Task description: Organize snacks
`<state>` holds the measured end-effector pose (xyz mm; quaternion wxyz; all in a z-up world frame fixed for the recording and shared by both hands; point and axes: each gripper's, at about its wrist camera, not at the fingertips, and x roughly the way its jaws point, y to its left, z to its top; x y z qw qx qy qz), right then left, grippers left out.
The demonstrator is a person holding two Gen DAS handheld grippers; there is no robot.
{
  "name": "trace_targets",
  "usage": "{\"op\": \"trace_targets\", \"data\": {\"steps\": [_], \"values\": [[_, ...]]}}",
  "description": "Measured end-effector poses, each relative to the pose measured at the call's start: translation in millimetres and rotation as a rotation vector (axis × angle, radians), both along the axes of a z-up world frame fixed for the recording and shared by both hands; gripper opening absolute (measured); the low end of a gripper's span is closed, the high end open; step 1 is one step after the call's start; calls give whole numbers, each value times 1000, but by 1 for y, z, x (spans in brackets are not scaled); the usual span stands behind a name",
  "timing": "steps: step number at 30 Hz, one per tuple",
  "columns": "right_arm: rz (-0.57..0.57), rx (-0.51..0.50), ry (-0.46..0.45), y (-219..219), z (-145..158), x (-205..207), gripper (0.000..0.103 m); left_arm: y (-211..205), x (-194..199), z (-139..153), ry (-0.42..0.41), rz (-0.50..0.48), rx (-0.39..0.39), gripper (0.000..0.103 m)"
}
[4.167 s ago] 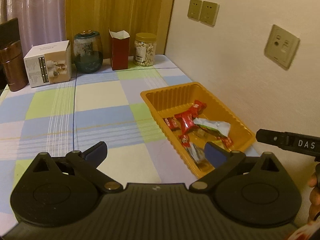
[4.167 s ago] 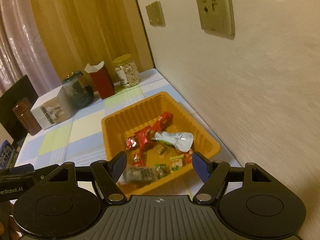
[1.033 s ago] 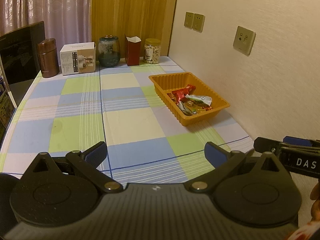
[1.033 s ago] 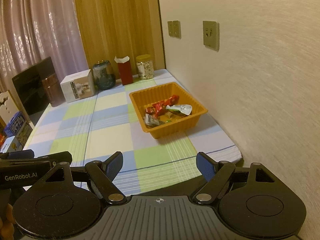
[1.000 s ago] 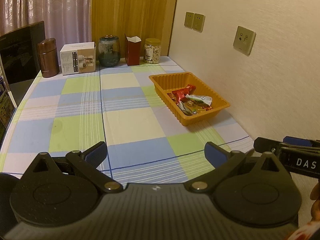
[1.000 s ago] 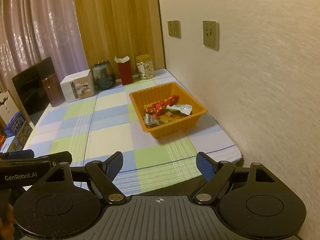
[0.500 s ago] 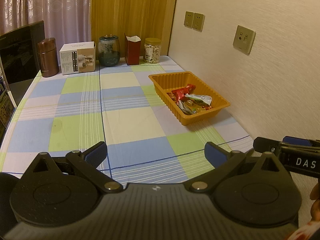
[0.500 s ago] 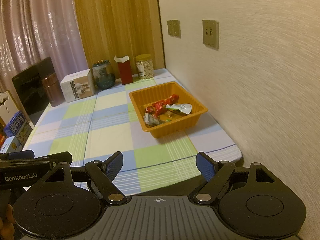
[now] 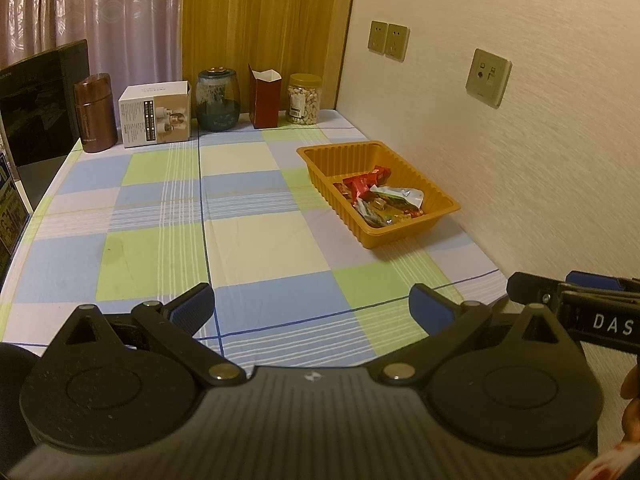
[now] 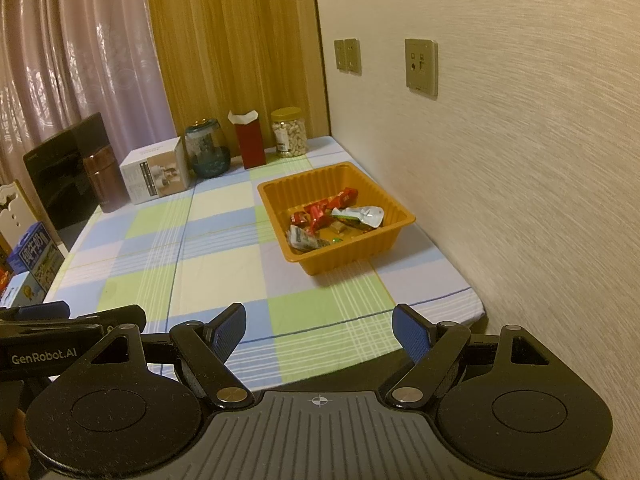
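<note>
An orange tray (image 9: 320, 158) (image 10: 276, 194) stands on the checked tablecloth near the right wall. Several wrapped snacks (image 9: 380, 196) (image 10: 332, 220) lie heaped inside it: red wrappers, a silver-green pouch and small sweets. My left gripper (image 9: 312, 308) hangs open over the table's near edge, well short of the tray, with nothing between its fingers. My right gripper (image 10: 320, 330) is open too, held back at the near edge with nothing in it. Each gripper's side shows at the edge of the other's view.
Along the far edge stand a brown canister (image 9: 95, 112), a white box (image 9: 156, 114), a dark glass jar (image 9: 217, 100), a red carton (image 9: 264, 98) and a nut jar (image 9: 304, 99). A wall with sockets (image 9: 488, 77) runs along the right. Boxes (image 10: 34, 256) sit off the table's left side.
Since four seconds ago both grippers have drawn back from over the tray to the table's near edge. Over the last second nothing has moved.
</note>
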<state>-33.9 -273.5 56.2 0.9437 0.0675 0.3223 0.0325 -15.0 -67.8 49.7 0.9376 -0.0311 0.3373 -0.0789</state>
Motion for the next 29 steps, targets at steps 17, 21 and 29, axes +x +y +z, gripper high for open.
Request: {"op": "trace_targets", "data": {"steps": [17, 21, 29], "values": [[2, -1, 3, 0, -2, 1, 80, 1, 0, -1, -1, 0, -1, 103], [2, -1, 4, 0, -2, 1, 80, 0, 0, -2, 1, 0, -1, 103], [2, 1, 5, 0, -4, 1, 80, 0, -1, -5, -10, -5, -13, 103]]}}
